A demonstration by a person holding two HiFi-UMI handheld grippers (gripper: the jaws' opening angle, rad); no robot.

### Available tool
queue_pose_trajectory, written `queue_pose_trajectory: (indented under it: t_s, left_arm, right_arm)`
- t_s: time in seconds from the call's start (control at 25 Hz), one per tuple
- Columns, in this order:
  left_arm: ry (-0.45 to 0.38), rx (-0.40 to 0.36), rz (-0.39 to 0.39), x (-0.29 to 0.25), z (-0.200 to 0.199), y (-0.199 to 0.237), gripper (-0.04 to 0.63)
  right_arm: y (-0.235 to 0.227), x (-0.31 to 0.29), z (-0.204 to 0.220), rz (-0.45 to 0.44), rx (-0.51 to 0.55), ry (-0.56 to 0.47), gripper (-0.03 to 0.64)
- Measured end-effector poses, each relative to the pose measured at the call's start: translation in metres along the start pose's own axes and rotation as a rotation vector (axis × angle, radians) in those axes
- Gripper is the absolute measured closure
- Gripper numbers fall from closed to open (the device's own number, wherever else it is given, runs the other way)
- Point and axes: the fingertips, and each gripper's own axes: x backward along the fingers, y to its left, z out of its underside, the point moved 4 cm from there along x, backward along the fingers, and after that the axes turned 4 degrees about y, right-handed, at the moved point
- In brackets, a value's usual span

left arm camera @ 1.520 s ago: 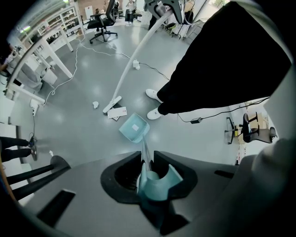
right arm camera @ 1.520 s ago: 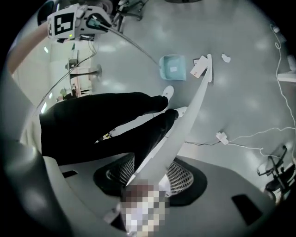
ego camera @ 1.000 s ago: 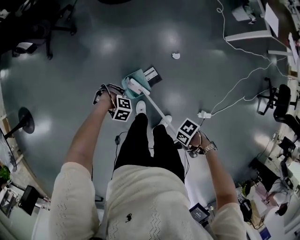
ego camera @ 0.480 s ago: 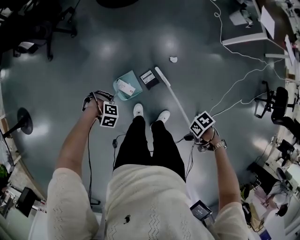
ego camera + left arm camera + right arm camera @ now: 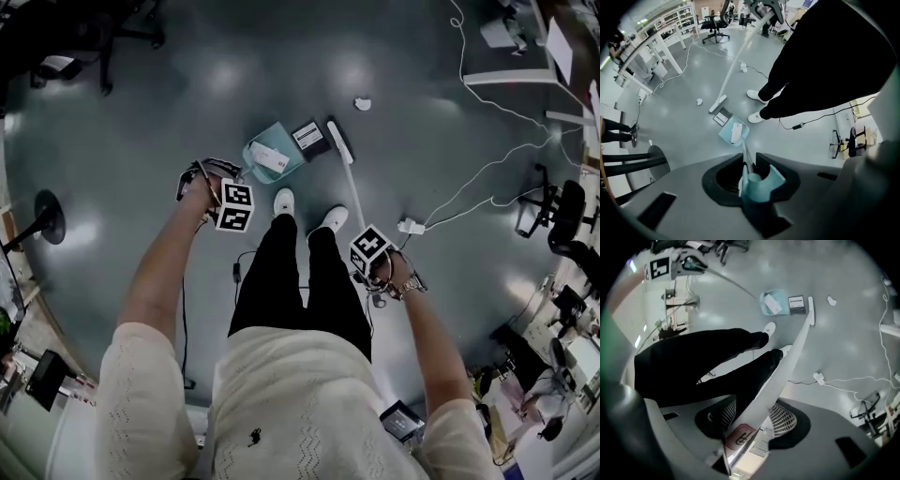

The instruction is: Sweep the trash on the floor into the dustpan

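1. Jaws on my left gripper (image 5: 749, 174) pinch the teal dustpan (image 5: 725, 137) by its thin handle.
2. Right gripper (image 5: 749, 420) jaws clamp the smooth white broom (image 5: 799, 343) pole.
3. Crumpled paper wad (image 5: 362, 103) lies upper centre, right of the dustpan.

Glossy grey floor (image 5: 178, 89); matt teal plastic dustpan (image 5: 257, 153); smooth white broom handle (image 5: 352, 190).

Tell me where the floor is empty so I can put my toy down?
Bare floor lies left of the dustpan, toward the round stand base, and beyond the paper ball. It is crowded around the dustpan, broom and shoes; a corded plug lies right.
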Motion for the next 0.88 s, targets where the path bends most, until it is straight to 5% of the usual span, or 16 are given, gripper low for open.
queue_pose_trajectory:
  t_s: [0.4, 0.88]
  left_arm:
    - [-0.002, -0.009, -0.005, -0.001, -0.005, -0.003, 0.503]
    - [-0.074, -0.009, -0.128, 0.015, -0.028, -0.012, 0.503]
  right_arm:
    - [0.038, 0.007, -0.003, -0.026, 0.235, -0.042, 0.400]
    - [0.020, 0.049, 0.022, -0.293, 0.000, -0.273, 0.416]
